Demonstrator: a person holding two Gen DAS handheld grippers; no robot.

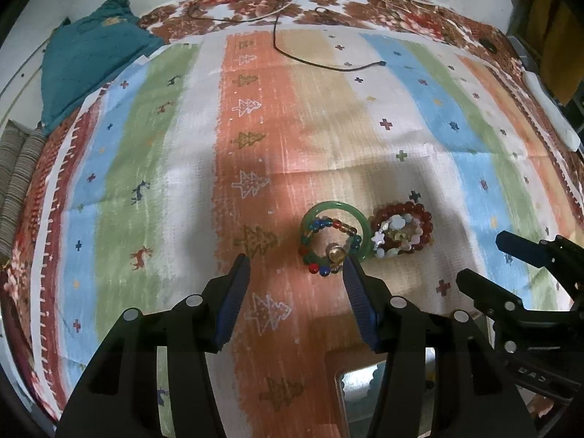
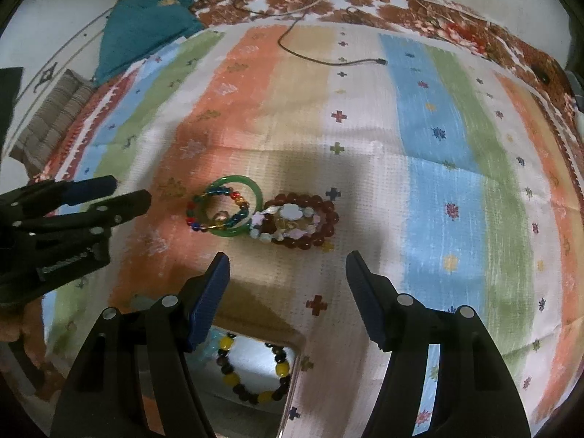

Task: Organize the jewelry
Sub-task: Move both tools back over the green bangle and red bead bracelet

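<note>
A green bangle (image 1: 328, 204) (image 2: 241, 180) lies on the striped cloth with a multi-coloured bead bracelet (image 1: 321, 224) (image 2: 193, 215) across it. Touching its right side is a dark red bead bracelet (image 1: 398, 207) (image 2: 328, 215), and a pale pastel bracelet (image 1: 390, 224) (image 2: 292, 211) rests on top of that. My left gripper (image 1: 295, 266) (image 2: 130, 189) is open just short of the bangle, its right fingertip near the beads. My right gripper (image 2: 286, 255) (image 1: 480, 257) is open and empty in front of the red bracelet. A yellow and dark bead bracelet (image 2: 255, 372) lies in a shiny box (image 2: 294, 383) (image 1: 357, 379) under the grippers.
A black cable (image 1: 328, 65) (image 2: 328, 61) trails over the far part of the cloth. A teal fabric heap (image 1: 87, 58) (image 2: 146, 33) sits at the back left, a striped cushion (image 2: 54, 120) at the left edge, and a white power strip (image 1: 551, 113) at the right edge.
</note>
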